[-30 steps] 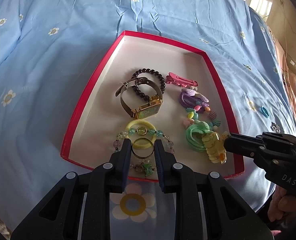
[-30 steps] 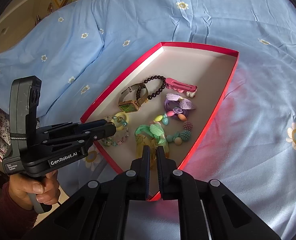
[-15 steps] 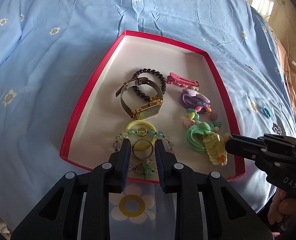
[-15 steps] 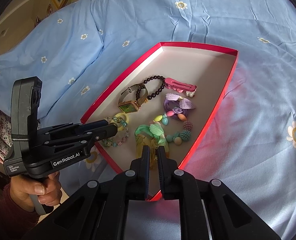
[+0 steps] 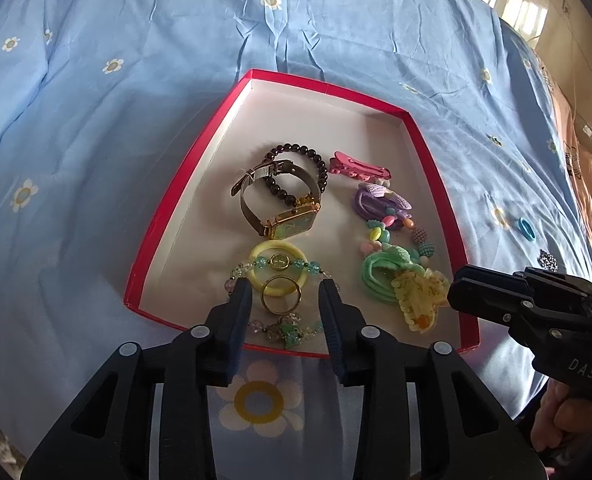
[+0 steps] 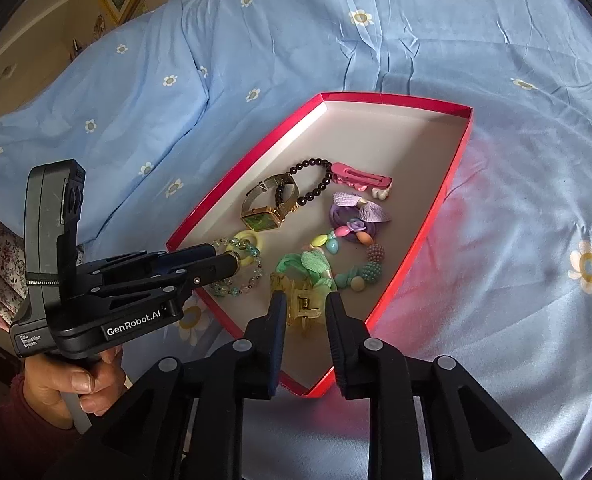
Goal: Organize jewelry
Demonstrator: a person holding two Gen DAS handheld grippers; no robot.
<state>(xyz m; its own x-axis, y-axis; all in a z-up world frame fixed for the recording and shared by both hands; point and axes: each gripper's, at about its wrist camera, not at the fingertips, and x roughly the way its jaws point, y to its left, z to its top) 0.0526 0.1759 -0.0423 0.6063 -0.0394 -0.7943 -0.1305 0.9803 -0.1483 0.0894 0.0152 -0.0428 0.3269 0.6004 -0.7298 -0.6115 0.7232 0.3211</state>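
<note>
Now I have both sets of jaws just opening over the red tray (image 5: 156, 216), my left gripper (image 5: 284, 292) part-open, freeing the gold ring (image 5: 281, 300), my right gripper (image 6: 305, 304) narrowly freeing the yellow claw clip (image 6: 302, 308), so next I must lift clear.

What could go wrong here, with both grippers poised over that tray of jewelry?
The left gripper stands open around a gold ring lying on a yellow ring and bead bracelet; closing might snag those. The open right gripper straddles a yellow claw clip touching a green tie, which may drag along.
</note>
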